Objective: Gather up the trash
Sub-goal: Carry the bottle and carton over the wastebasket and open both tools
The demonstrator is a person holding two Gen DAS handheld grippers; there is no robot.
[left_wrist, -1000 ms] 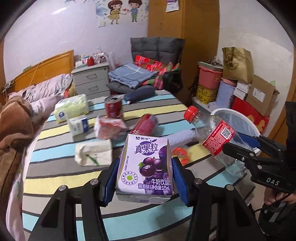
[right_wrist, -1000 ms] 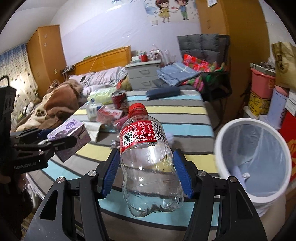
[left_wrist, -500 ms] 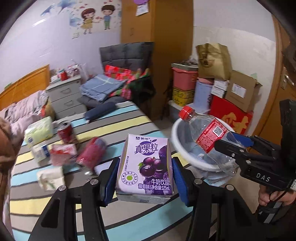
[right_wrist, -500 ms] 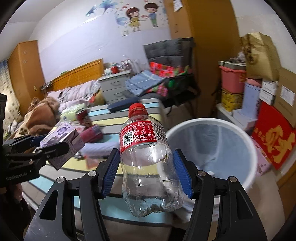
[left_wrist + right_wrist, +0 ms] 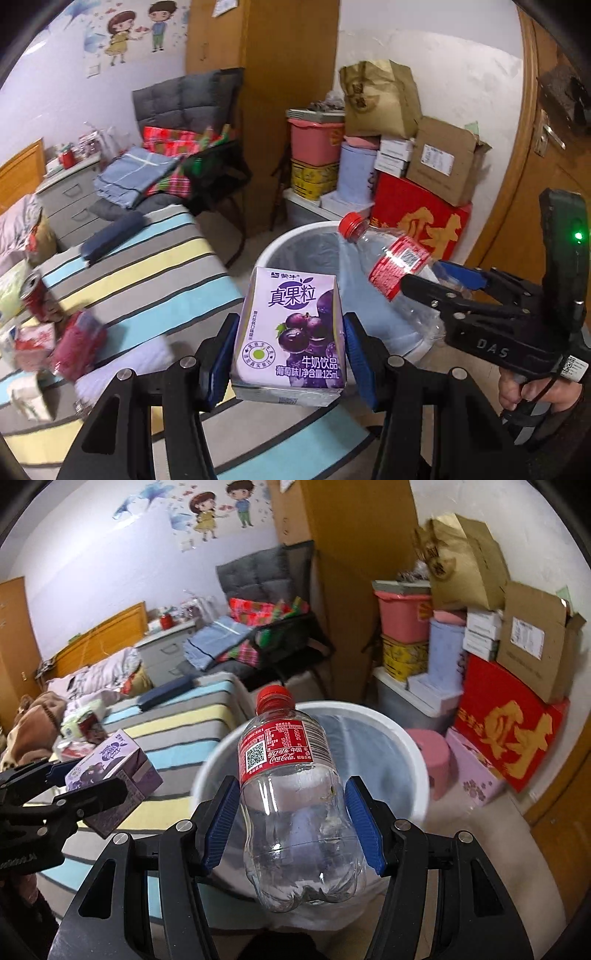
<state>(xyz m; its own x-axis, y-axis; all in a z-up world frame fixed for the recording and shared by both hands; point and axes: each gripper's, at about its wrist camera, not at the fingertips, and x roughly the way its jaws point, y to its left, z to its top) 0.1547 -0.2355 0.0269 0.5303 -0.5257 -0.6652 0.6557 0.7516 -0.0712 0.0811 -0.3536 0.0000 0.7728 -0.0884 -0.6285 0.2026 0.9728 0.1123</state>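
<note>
My left gripper is shut on a purple grape milk carton, held over the striped table's right edge near the bin. My right gripper is shut on an empty clear plastic bottle with a red cap and red label, held above the white trash bin. In the left wrist view the bottle and right gripper hang over the bin. In the right wrist view the carton and left gripper are at the left.
The striped table holds a red can, red wrappers, tissue packs and a dark case. Stacked boxes, a red gift box, pink bins and a pink stool stand behind the bin. A chair with clothes is beyond.
Both grippers swung right from over the table toward the trash bin, carrying carton and bottle. The bottle now hangs over the bin's opening; the table litter has slid to the left.
</note>
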